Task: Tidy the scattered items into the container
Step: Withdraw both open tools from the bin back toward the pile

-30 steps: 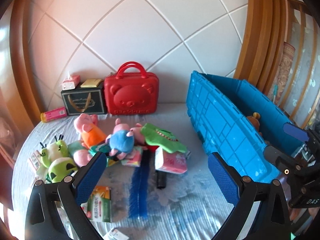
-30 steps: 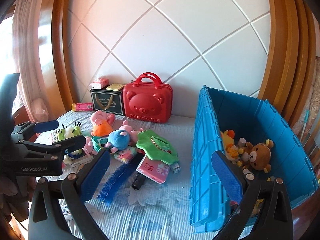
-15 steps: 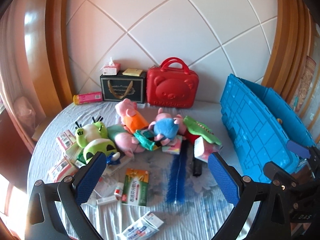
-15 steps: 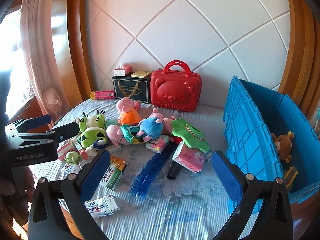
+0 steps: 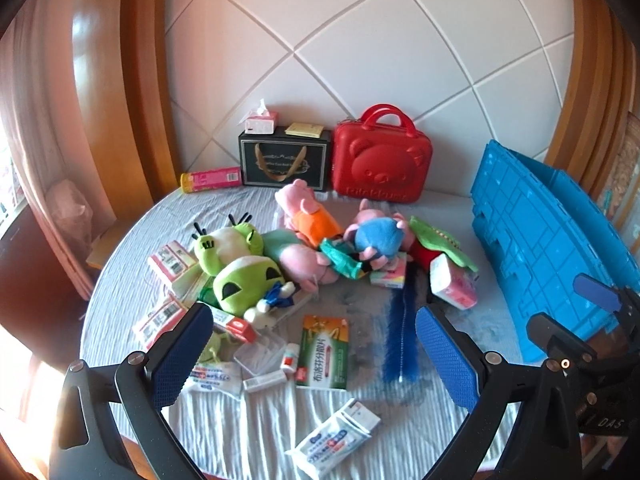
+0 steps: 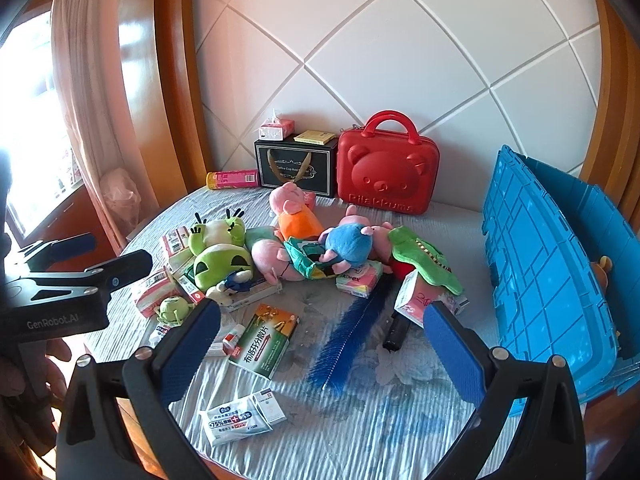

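Blue-padded left gripper (image 5: pixel 314 354) and right gripper (image 6: pixel 322 350) both spread wide, empty, above toys (image 5: pixel 304 236) beside crate (image 6: pixel 548 280)

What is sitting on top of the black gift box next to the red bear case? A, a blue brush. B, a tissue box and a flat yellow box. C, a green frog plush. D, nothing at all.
B: the tissue box and the flat yellow box both rest on the black gift box, beside the red bear case.
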Available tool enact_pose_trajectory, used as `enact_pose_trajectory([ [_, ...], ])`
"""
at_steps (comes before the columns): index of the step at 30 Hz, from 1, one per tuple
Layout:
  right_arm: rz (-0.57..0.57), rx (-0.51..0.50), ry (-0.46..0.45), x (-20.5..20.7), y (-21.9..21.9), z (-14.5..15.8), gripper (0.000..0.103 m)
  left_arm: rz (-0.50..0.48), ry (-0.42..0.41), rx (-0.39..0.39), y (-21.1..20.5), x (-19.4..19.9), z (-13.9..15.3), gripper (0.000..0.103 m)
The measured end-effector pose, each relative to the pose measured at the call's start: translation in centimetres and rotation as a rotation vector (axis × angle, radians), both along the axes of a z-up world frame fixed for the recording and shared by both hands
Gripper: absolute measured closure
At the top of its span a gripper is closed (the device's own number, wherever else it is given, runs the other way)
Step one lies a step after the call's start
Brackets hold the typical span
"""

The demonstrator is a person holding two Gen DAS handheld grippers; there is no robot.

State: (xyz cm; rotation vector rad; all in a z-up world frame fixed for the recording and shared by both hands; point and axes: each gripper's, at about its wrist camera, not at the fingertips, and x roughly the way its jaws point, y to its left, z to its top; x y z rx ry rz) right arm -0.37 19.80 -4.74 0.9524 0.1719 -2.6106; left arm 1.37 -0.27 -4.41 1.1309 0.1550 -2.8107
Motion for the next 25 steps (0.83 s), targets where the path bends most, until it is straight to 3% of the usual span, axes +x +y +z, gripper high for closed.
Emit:
enact_pose_trajectory([
  [10, -0.008, 0.004, -0.015, 0.6, -0.9, -0.6, 0.0, 0.022, -0.02, -0.001, -1.3, 0.7, -0.5, 0.0],
  [17, -0.011, 0.007, -0.019, 0.3, -0.6, -0.9, 0.0, 0.017, -0.004, 0.073, -1.8, 0.4, -0.7, 0.0],
  [25, -0.013, 0.008, -0.014, 0.0, -0.3, -0.8, 0.0, 0.015, 0.038, 0.007, -1.0, 0.6, -0.3, 0.0],
])
